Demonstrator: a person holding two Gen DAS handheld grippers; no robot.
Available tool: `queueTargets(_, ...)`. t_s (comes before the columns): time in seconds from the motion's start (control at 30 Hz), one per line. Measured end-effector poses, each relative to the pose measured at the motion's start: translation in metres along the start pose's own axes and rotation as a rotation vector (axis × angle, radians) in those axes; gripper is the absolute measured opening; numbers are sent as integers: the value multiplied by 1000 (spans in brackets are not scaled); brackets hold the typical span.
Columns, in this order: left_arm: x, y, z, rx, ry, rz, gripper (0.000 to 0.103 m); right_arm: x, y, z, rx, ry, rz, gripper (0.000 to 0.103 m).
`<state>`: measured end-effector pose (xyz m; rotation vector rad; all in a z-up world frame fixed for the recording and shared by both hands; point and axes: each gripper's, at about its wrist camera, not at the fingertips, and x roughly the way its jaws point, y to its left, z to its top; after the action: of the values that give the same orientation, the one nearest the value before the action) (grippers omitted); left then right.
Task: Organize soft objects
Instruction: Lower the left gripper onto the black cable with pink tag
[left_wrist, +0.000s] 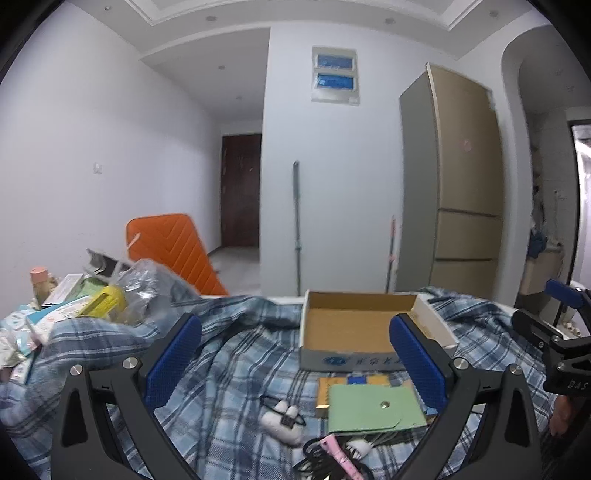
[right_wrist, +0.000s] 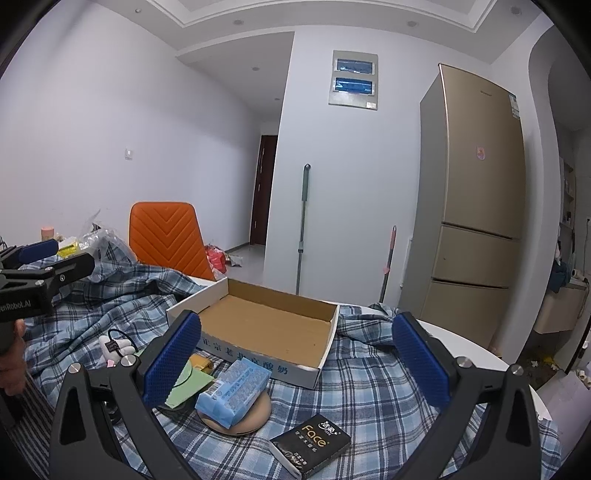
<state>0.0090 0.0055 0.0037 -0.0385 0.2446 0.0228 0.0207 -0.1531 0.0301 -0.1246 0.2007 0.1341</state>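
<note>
An empty cardboard box (left_wrist: 351, 326) (right_wrist: 266, 325) sits on the blue plaid cloth (left_wrist: 236, 350) (right_wrist: 369, 387). In front of it lie a green pouch (left_wrist: 373, 408) (right_wrist: 186, 386), a small white plush toy (left_wrist: 282, 421) (right_wrist: 114, 347) with a black cord, and a pink item (left_wrist: 338, 454). A light blue tissue pack (right_wrist: 232, 387) rests on a round tan disc (right_wrist: 255, 415), beside a black "Face" tissue pack (right_wrist: 312, 445). My left gripper (left_wrist: 295, 358) is open and empty above the cloth. My right gripper (right_wrist: 297, 356) is open and empty above the tissue pack.
A pile of boxes and plastic bags (left_wrist: 74, 302) lies at the left. An orange chair (right_wrist: 166, 236) stands behind the table. A tall fridge (right_wrist: 476, 206) and mop handles (right_wrist: 303, 229) stand at the back wall. The white table edge (right_wrist: 480, 354) shows at right.
</note>
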Motion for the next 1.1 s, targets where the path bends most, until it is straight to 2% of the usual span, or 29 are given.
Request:
queueTargets(0.07,-3,3,8,-28,25,-26,103,-1,-2,1,9,-7,14,103)
queueTargets(0.13,-3,1,19,-26,58,-14,103,-1,-4,5,14,1,14,103)
queueTargets(0.3,-2,-3,40,-22,125,-32,103,9,-8,24,34,120,39,103)
queueTargets(0.4,-3,-14,56,26,117,-29,103,23,-6,40,37,221,75,103)
queueTargets(0.6,-2,-33,74,58,83,-29,103,49,-2,54,94,275,108,103)
queueTargets(0.77,10,-37,65,45,99,-39,103,64,-2,36,119,298,108,103)
queueTargets(1.1,51,-35,19,45,239,-52,103,93,-2,-2,109,408,87,103)
